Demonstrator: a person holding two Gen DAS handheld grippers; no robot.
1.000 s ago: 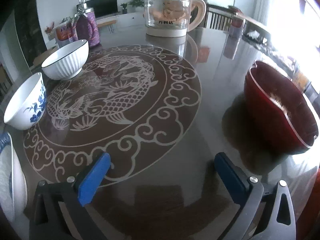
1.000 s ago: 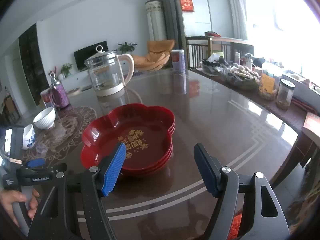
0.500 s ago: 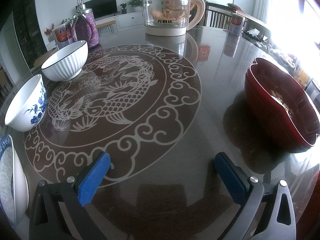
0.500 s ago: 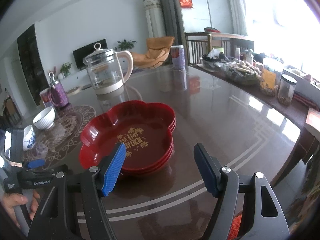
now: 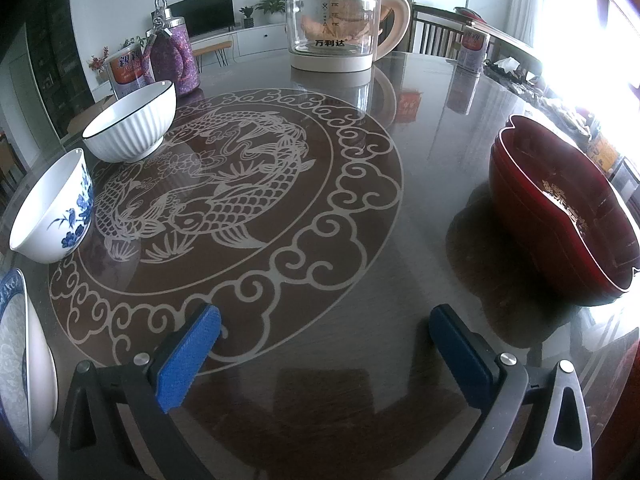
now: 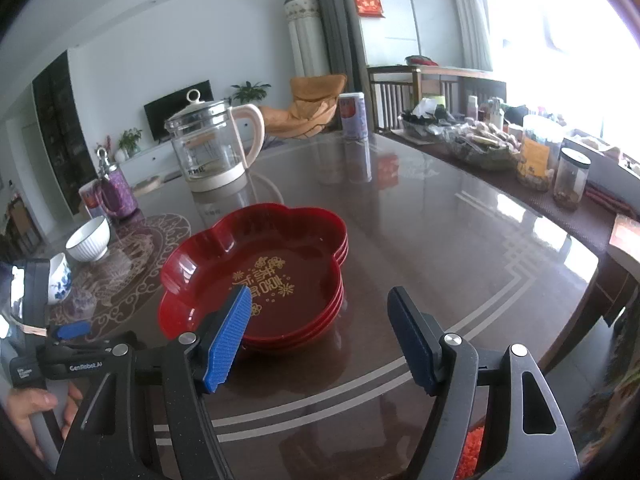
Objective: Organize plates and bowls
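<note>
A stack of red flower-shaped plates (image 6: 256, 272) with gold lettering rests on the glossy brown table, just beyond my right gripper (image 6: 320, 332), which is open and holds nothing. In the left wrist view the same red stack (image 5: 560, 208) sits at the right. My left gripper (image 5: 324, 348) is open and empty over the carp-patterned mat (image 5: 240, 200). On the mat's left stand a white ribbed bowl (image 5: 132, 124) and a blue-flowered bowl (image 5: 52, 208). A blue-and-white dish (image 5: 16, 360) shows at the far left edge.
A glass kettle (image 5: 336, 28) stands at the back, with a purple jar (image 5: 172, 56) and a tin (image 5: 128, 68) to its left and a can (image 5: 472, 48) to its right. Jars and snacks (image 6: 572, 178) line the right side. A hand (image 6: 32, 408) grips the left tool.
Both views have shifted only slightly. Nothing on the table has moved, and both grippers stay open.
</note>
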